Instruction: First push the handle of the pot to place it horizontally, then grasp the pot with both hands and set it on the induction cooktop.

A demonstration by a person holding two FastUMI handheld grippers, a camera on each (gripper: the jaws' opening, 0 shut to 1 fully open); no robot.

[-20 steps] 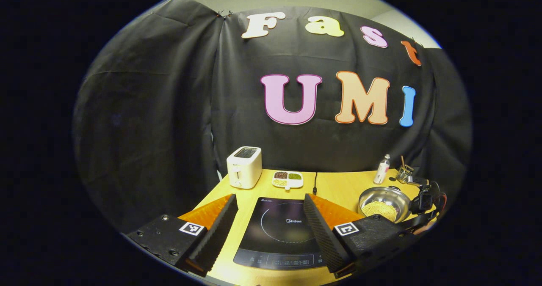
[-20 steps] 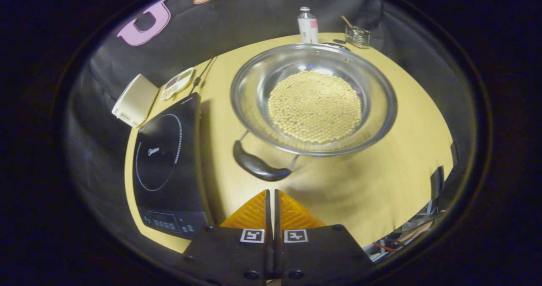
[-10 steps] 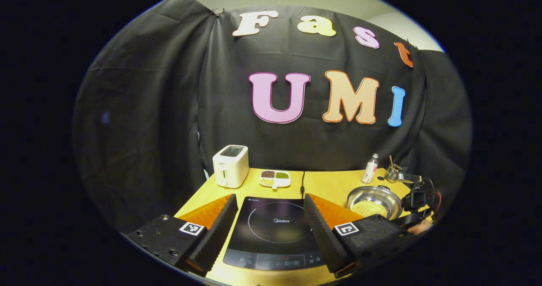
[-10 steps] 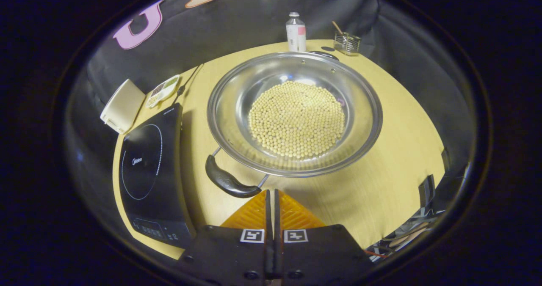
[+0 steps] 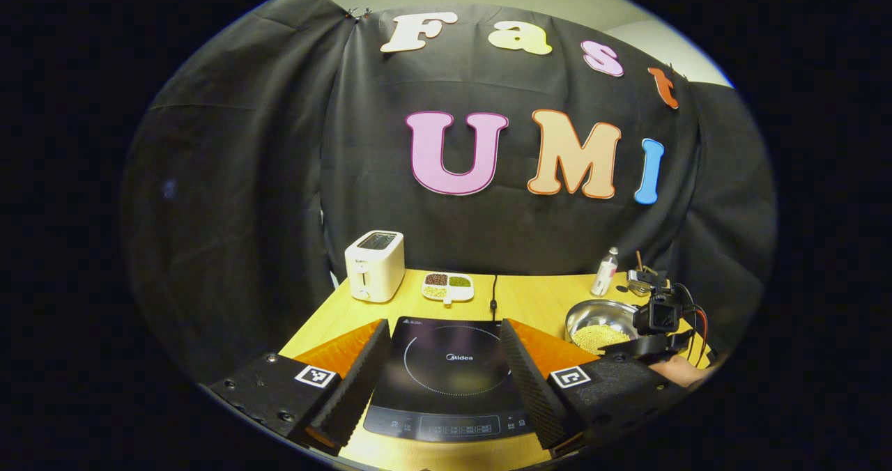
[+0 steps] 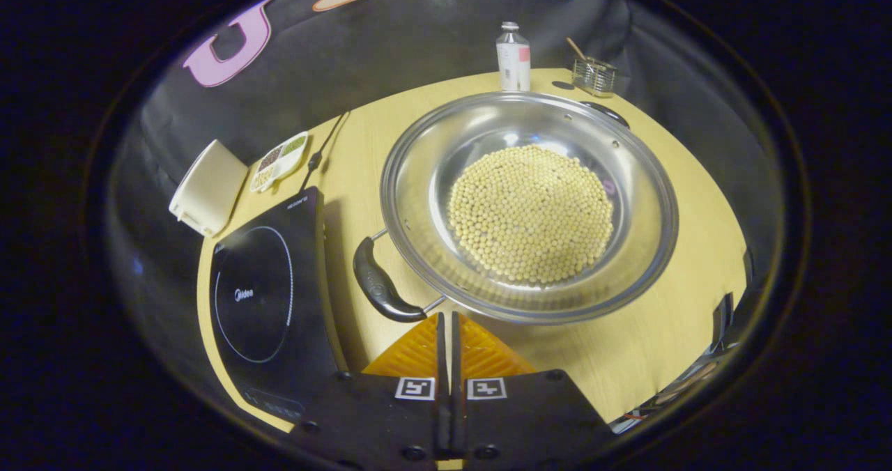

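The pot (image 6: 529,206), a wide steel pan, is seen standing on the yellow surface (image 6: 683,248) in the right gripper view, just beside the right edge of the induction cooktop (image 6: 268,297) and not on it. A round bed of pale beans (image 6: 531,213) is held in its bottom. Its near handle (image 6: 380,286), a dark curved grip on 2 wire arms, is seen on the rim side toward the cooktop, angled along the rim. A 2nd handle (image 6: 605,112) is glimpsed at the far rim.

The right tongs (image 6: 447,318) are clenched, their 2 fingers pressed flat together with nothing between them. Their tips are placed just beside the near end of the handle and below the pot's rim; whether the handle is touched cannot be told.

In the left gripper view, the left tongs (image 5: 442,349) are held wide apart and released, nothing being gripped. The cooktop (image 5: 449,377) is framed between the 2 fingers. The pot (image 5: 601,321) is seen to the right of it, with the other gripper (image 5: 658,328) over its near side and part of a hand (image 5: 686,372) behind.

Toward the back of the surface, a white toaster (image 5: 374,265), a divided dish of grains (image 5: 447,286), a cable (image 5: 493,293), a small bottle (image 6: 513,58) and a wire holder (image 6: 592,74) are set.
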